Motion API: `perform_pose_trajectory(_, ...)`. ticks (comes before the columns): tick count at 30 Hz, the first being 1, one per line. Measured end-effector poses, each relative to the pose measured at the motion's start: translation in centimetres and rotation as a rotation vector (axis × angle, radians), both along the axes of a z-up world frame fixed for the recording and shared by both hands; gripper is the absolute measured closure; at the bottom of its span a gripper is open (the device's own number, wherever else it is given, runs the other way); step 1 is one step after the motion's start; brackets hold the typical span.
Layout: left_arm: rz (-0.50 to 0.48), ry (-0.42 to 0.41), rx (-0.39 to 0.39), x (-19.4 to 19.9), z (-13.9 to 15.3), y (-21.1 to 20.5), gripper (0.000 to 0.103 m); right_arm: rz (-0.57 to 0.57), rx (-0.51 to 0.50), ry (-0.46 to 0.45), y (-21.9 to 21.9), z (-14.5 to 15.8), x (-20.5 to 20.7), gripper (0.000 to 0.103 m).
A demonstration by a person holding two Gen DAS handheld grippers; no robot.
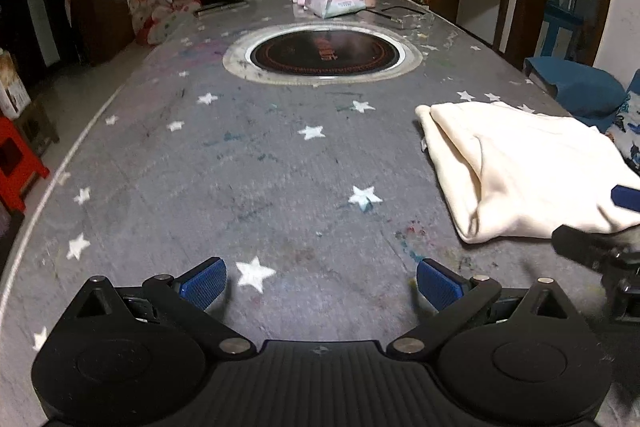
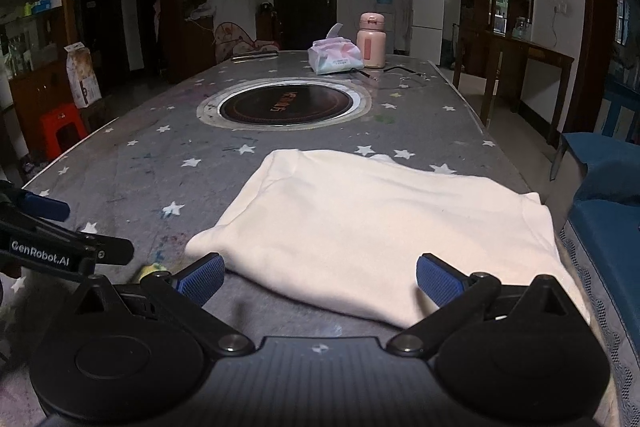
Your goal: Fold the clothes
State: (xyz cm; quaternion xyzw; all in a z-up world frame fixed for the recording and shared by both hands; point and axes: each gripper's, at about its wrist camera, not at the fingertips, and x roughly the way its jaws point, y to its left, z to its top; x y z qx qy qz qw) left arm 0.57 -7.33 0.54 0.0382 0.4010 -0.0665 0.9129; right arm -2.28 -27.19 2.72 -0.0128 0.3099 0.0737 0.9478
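A cream folded garment (image 2: 376, 227) lies flat on the grey star-patterned table (image 2: 160, 163), near the right front edge. In the left wrist view the same garment (image 1: 528, 171) sits to the right. My right gripper (image 2: 320, 279) is open just in front of the garment's near edge, nothing between its blue pads. My left gripper (image 1: 320, 283) is open over bare table to the left of the cloth, holding nothing. The right gripper's finger (image 1: 626, 197) shows at the right edge of the left wrist view, and the left gripper's finger (image 2: 44, 207) at the left edge of the right wrist view.
A round black hotplate (image 1: 324, 57) is set in the table's middle. A tissue pack (image 2: 338, 57) and a pink flask (image 2: 371, 41) stand at the far end. A blue seat (image 2: 604, 195) is to the right, a red stool (image 2: 60, 131) to the left.
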Motion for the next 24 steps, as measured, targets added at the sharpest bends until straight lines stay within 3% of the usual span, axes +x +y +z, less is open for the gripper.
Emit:
perform_pose_trajectory(6,-0.004,0.013,-0.008,-0.5,-0.2,-0.1,0.0,-0.007,0.018,0.025,0.3,-0.5,-0.4,0.0)
perform_pose_trajectory(15,-0.016,-0.045,0.013,-1.5,0.0,-0.6,0.0,-0.031,0.023,0.04,-0.1,-1.0,-0.7,0.0)
perform_pose_trajectory(24,-0.039,-0.019,-0.004,-1.4,0.1,-1.0,0.0,-0.031,0.032,0.041,-0.1,-1.0,-0.8,0.0)
